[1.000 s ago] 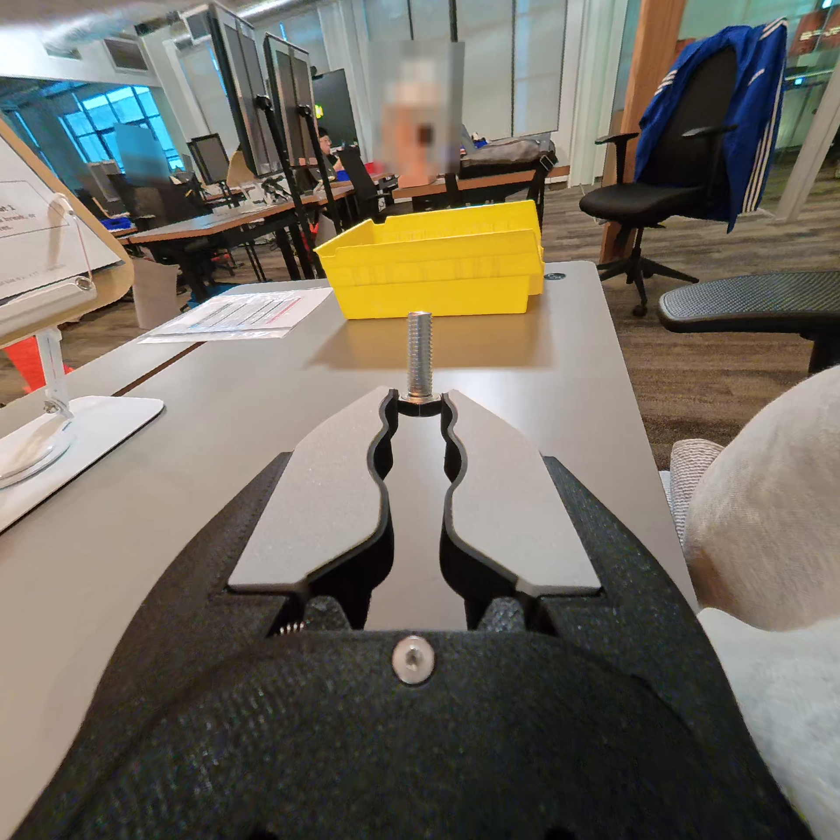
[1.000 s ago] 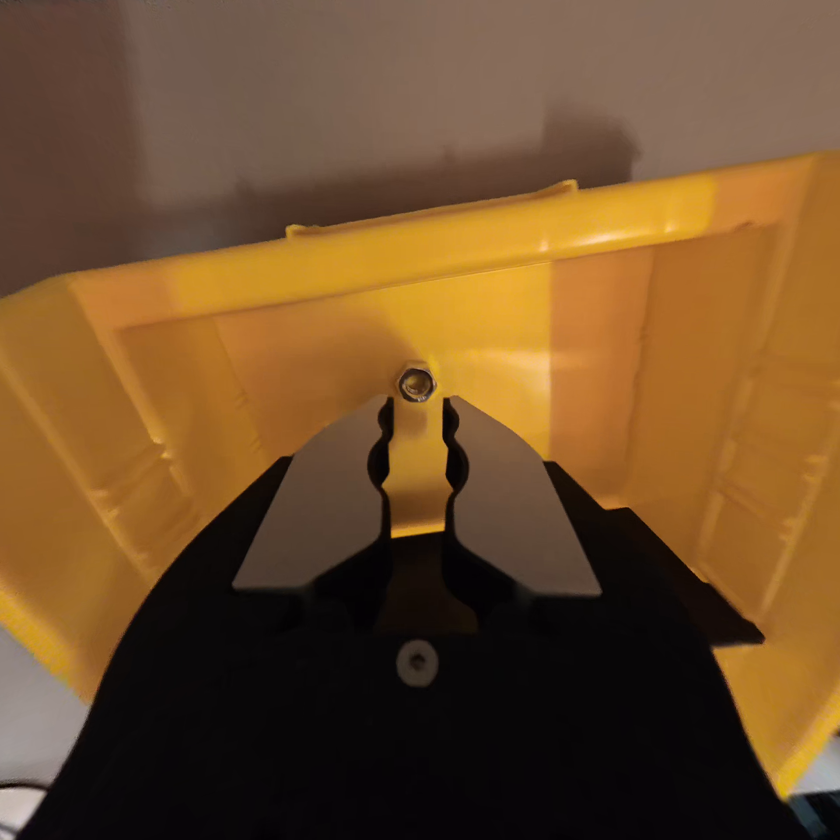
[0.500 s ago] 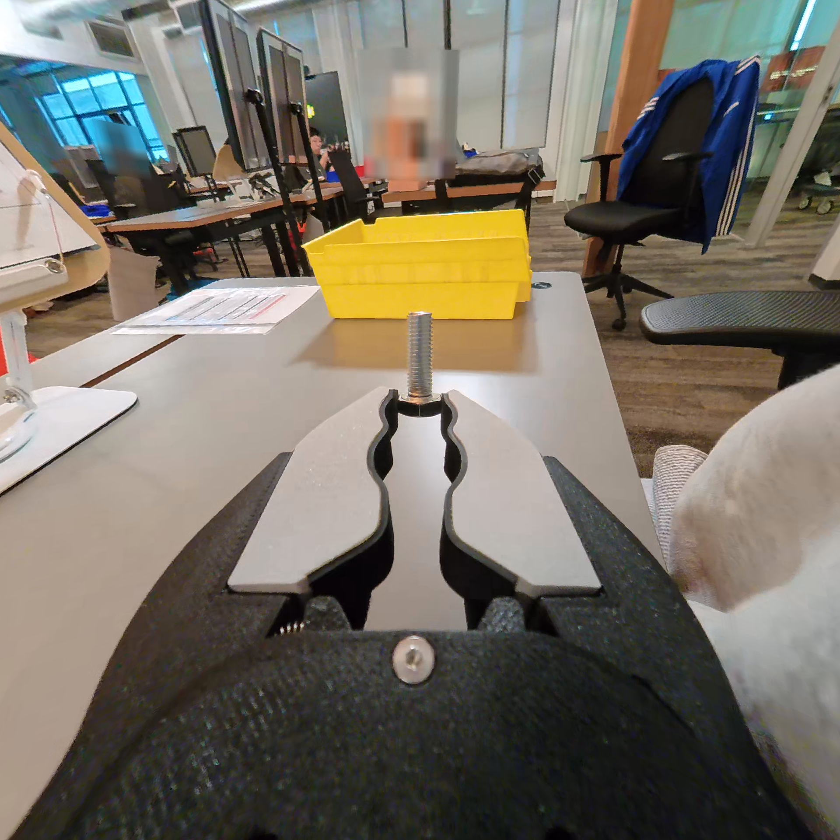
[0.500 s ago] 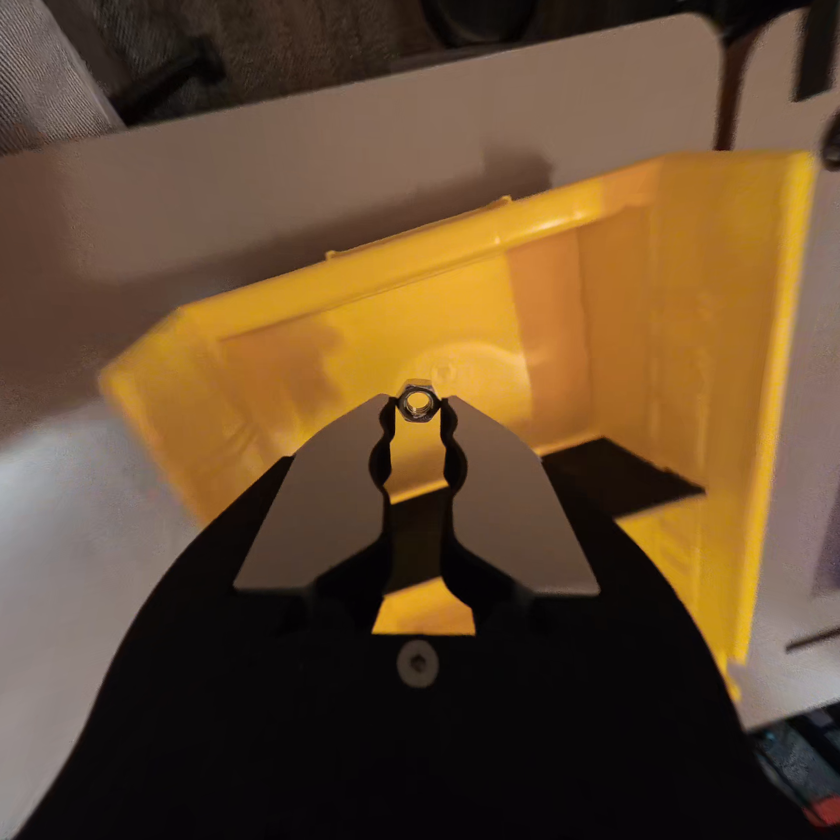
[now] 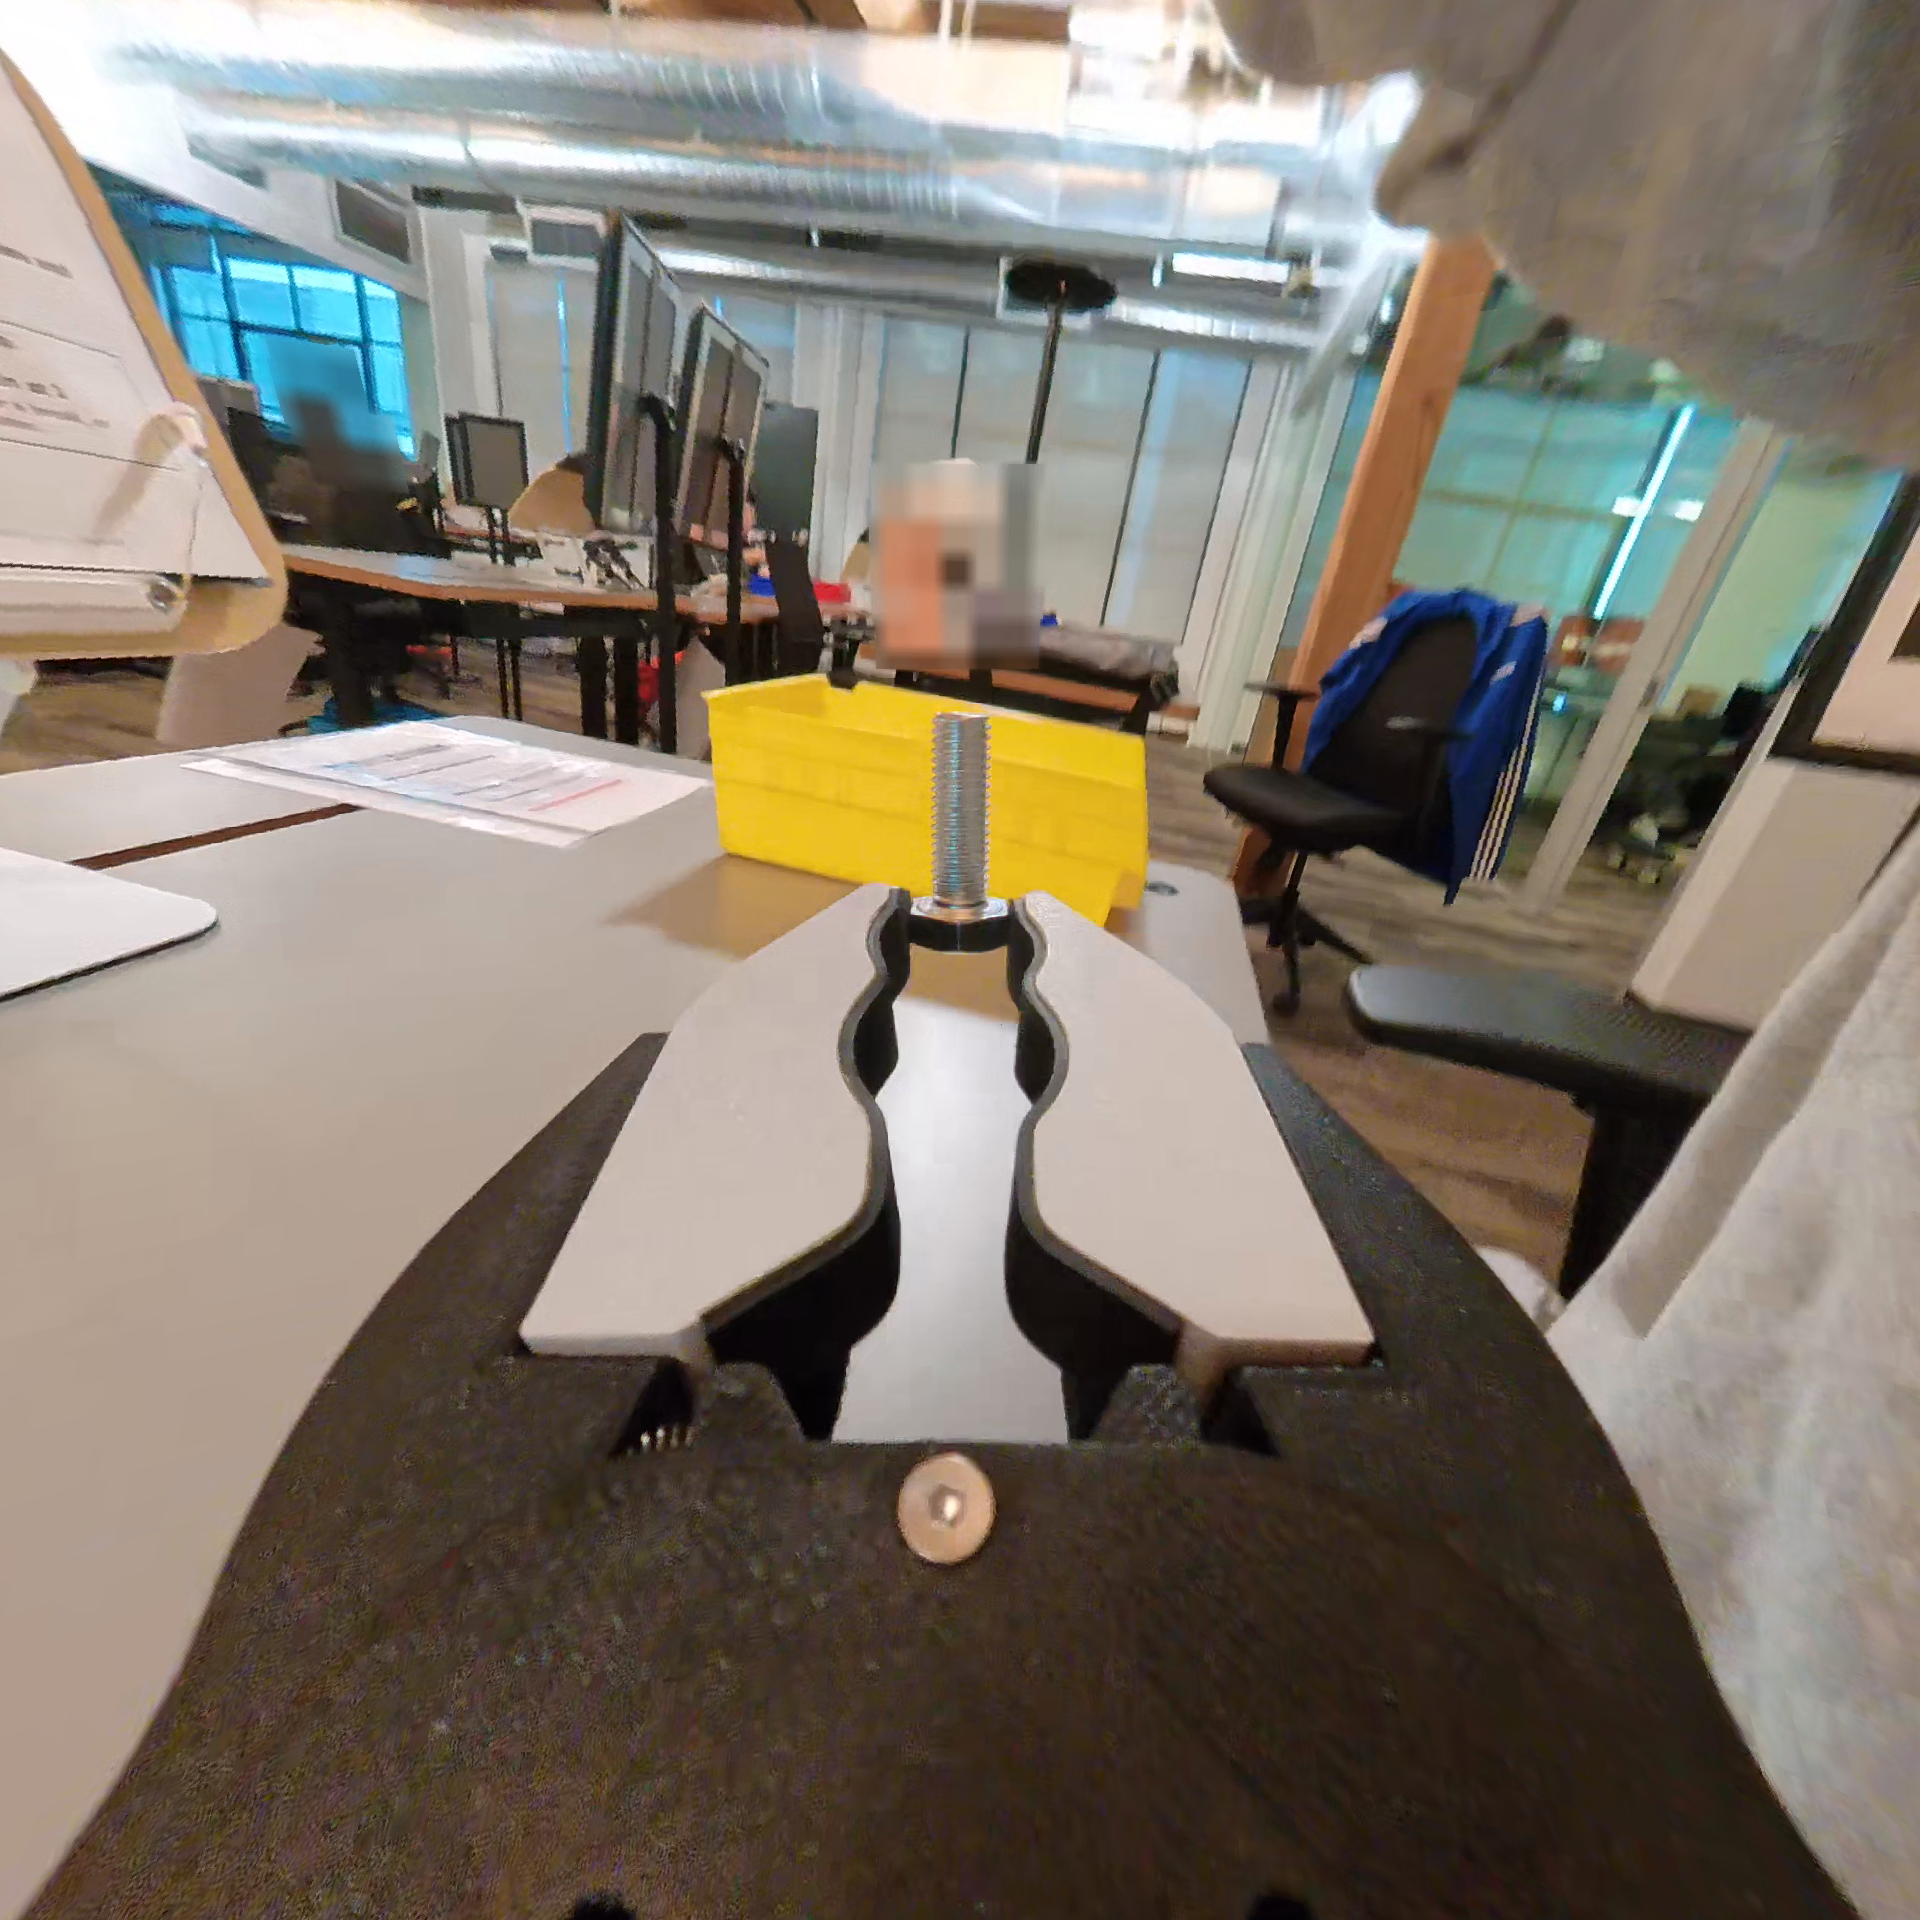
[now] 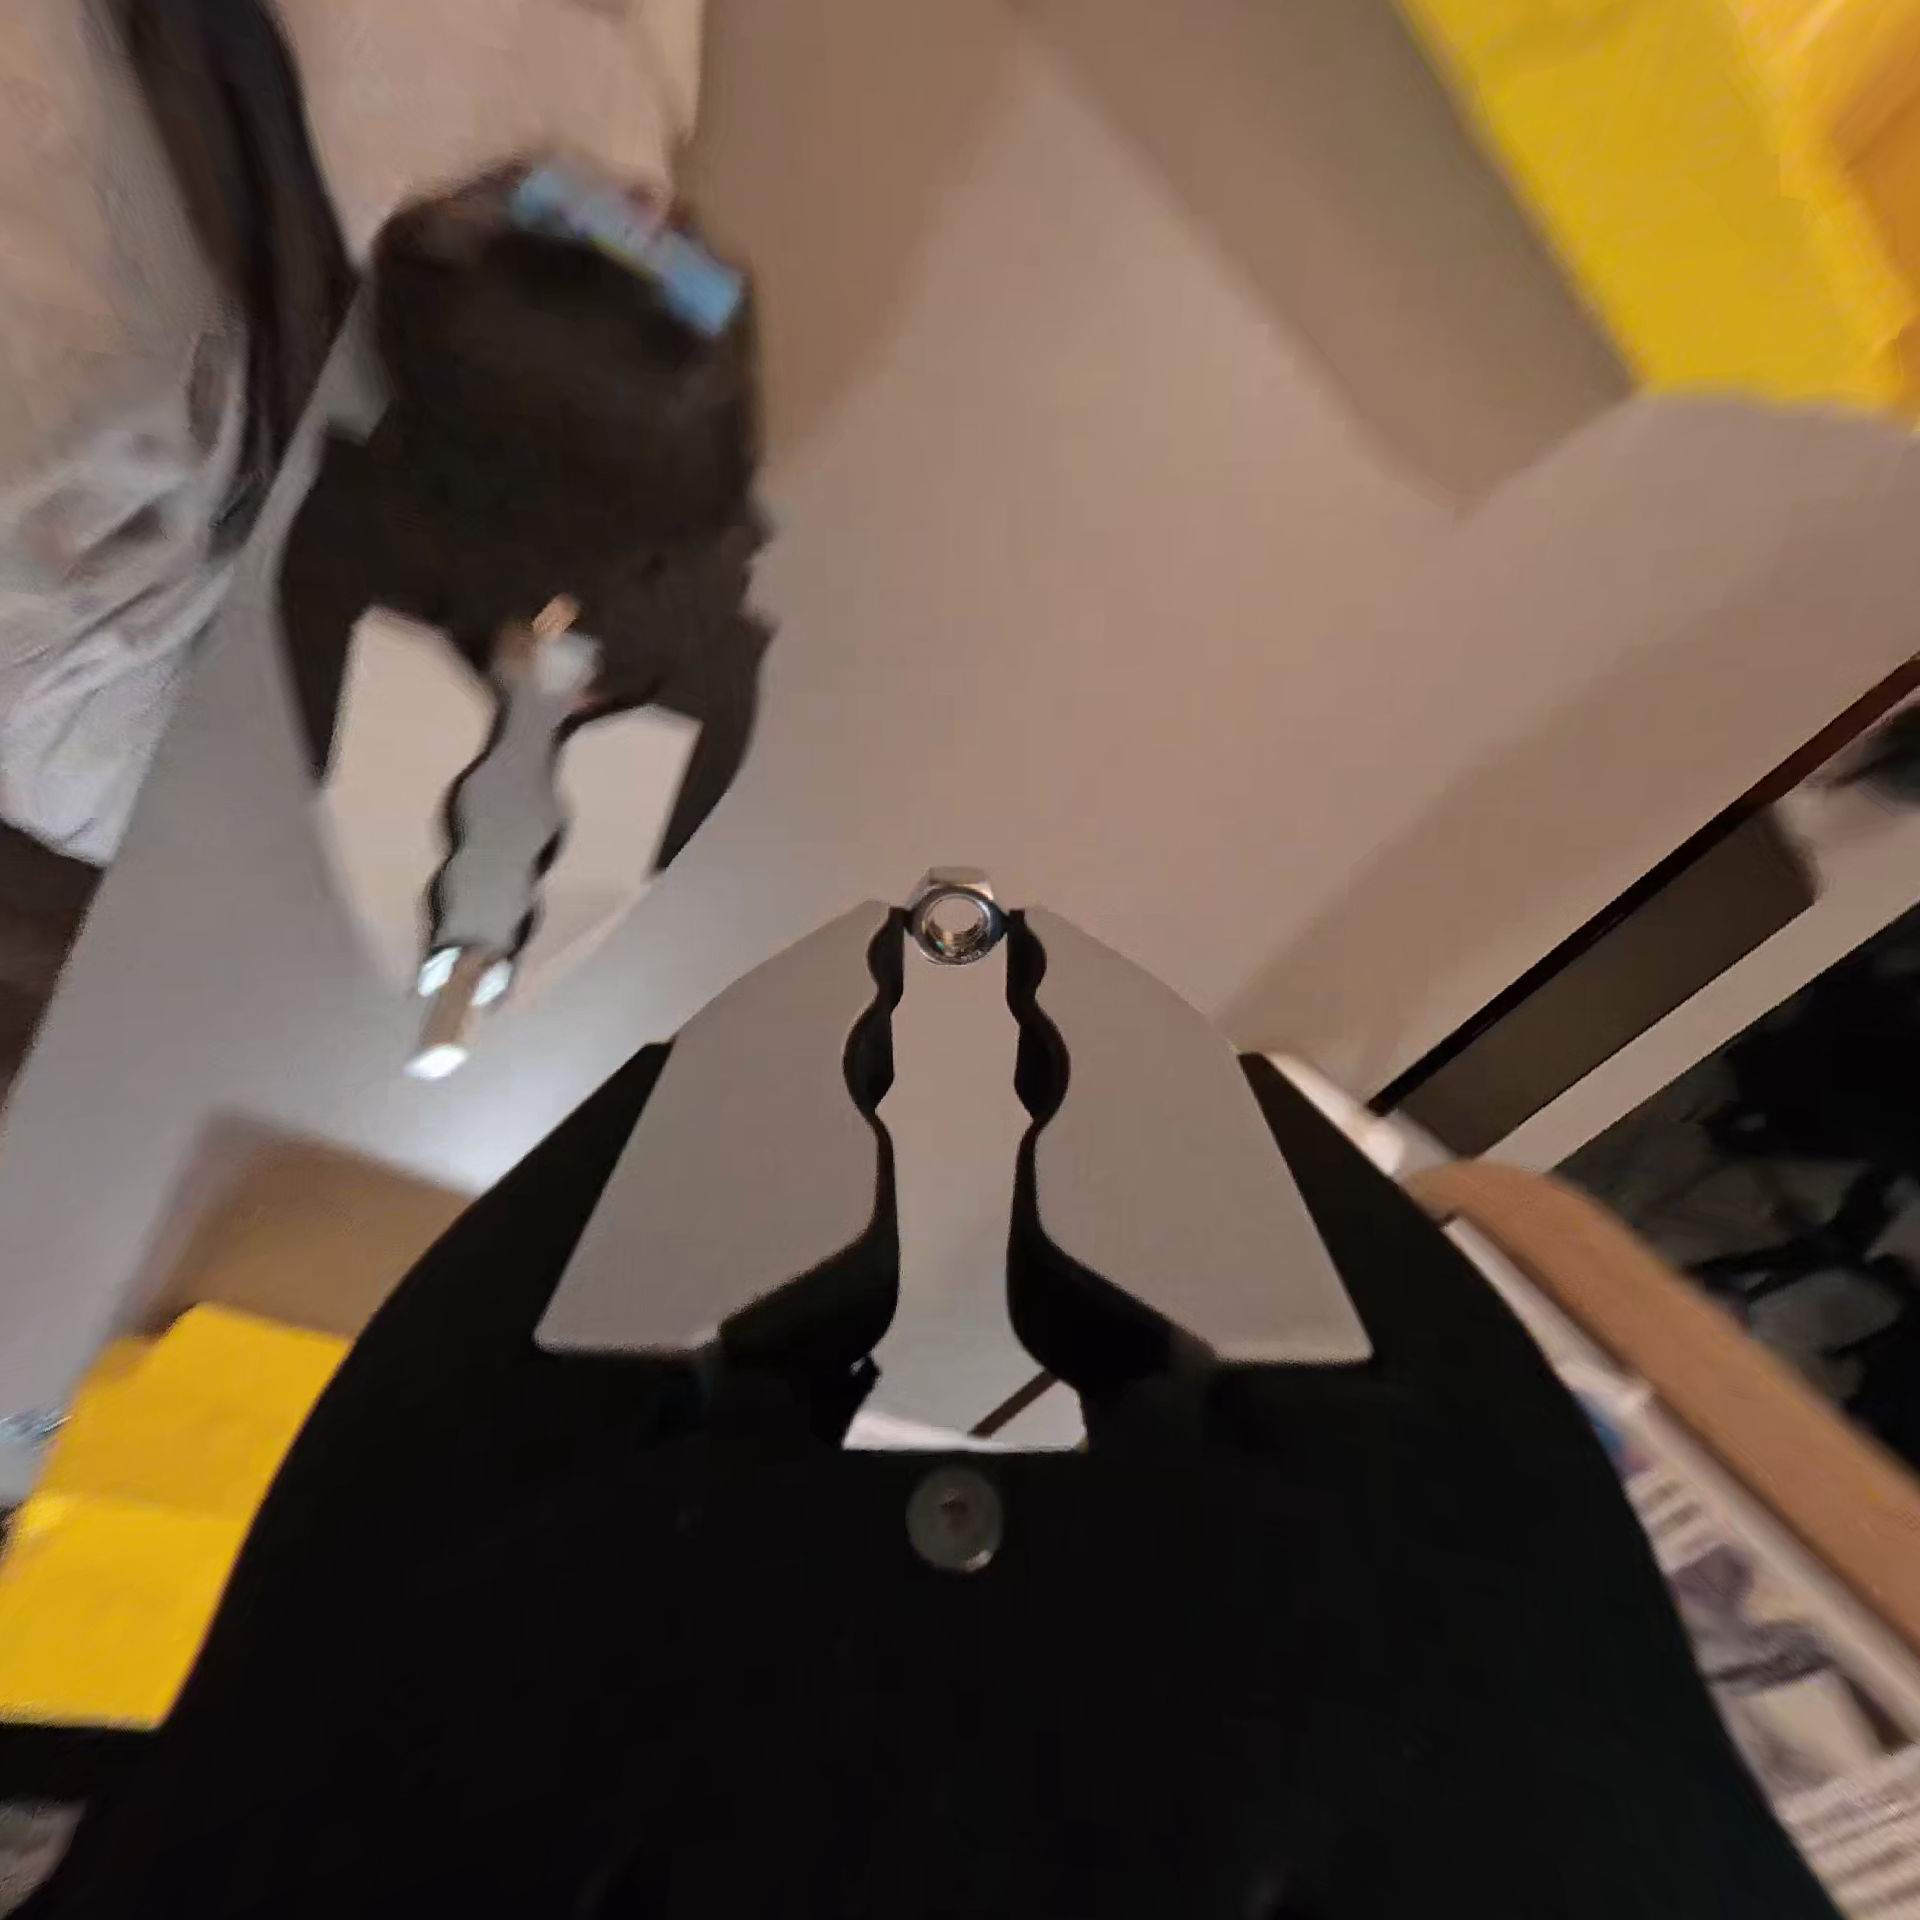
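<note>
Pinching a steel bolt (image 5: 959, 810) by its hex head at the very fingertips, the left gripper (image 5: 958, 930) keeps the threaded shank upright and bare above its jaws, with a yellow bin (image 5: 831, 800) on the grey table (image 5: 312, 1039) straight beyond the tips. The right gripper (image 6: 956, 928) clamps a small hex nut (image 6: 956, 928) by its flats, bore open toward the camera. Well left of its tips, blurred, the left gripper shows with the bolt, a second yellow bin (image 6: 1714, 187) upper right.

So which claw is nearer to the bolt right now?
Left. The left claw grips the bolt by its head, threads up. The right claw holds a nut a short gap away from it.
</note>
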`<state>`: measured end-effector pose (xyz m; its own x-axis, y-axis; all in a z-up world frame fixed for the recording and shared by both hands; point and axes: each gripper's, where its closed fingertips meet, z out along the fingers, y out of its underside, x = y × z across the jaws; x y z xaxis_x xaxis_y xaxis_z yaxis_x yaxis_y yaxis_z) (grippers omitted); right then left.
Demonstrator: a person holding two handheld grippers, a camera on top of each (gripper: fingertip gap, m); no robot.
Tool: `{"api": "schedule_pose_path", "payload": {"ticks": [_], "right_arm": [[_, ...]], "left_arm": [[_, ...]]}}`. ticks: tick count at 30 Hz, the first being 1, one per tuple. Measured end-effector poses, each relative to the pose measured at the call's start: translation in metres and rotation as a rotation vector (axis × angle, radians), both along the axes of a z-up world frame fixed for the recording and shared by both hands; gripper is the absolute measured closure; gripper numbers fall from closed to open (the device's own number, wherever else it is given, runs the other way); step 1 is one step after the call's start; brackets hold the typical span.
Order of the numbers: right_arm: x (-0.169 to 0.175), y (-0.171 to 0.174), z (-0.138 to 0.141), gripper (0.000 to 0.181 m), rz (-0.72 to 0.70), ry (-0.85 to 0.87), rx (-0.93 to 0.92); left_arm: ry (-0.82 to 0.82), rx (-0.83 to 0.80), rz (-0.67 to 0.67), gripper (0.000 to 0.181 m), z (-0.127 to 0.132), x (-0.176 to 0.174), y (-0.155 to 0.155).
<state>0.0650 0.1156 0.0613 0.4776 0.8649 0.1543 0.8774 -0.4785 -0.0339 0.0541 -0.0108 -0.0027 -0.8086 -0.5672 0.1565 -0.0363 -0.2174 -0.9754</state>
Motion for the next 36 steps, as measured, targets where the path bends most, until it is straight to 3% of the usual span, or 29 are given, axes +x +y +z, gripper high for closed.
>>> {"api": "schedule_pose_path", "payload": {"ticks": [5, 10, 15, 21, 36], "right_arm": [[-0.007, -0.076, 0.002, 0.162, -0.099, 0.024, -0.082], [-0.023, -0.099, 0.005, 0.162, -0.064, 0.021, -0.01], [-0.031, -0.125, -0.015, 0.162, -0.087, 0.028, -0.054], [-0.034, -0.141, -0.036, 0.162, -0.117, 0.041, -0.016], [-0.037, -0.146, -0.041, 0.162, -0.165, 0.078, -0.055]], "left_arm": [[-0.053, -0.169, 0.12, 0.162, 0.026, 0.004, 0.028], [-0.142, 0.031, 0.16, 0.162, 0.017, 0.0, 0.016], [-0.157, 0.11, 0.122, 0.162, 0.005, -0.005, -0.001], [-0.152, 0.142, 0.075, 0.162, -0.002, -0.012, -0.013], [-0.176, 0.18, 0.076, 0.161, -0.005, -0.017, -0.024]]}}
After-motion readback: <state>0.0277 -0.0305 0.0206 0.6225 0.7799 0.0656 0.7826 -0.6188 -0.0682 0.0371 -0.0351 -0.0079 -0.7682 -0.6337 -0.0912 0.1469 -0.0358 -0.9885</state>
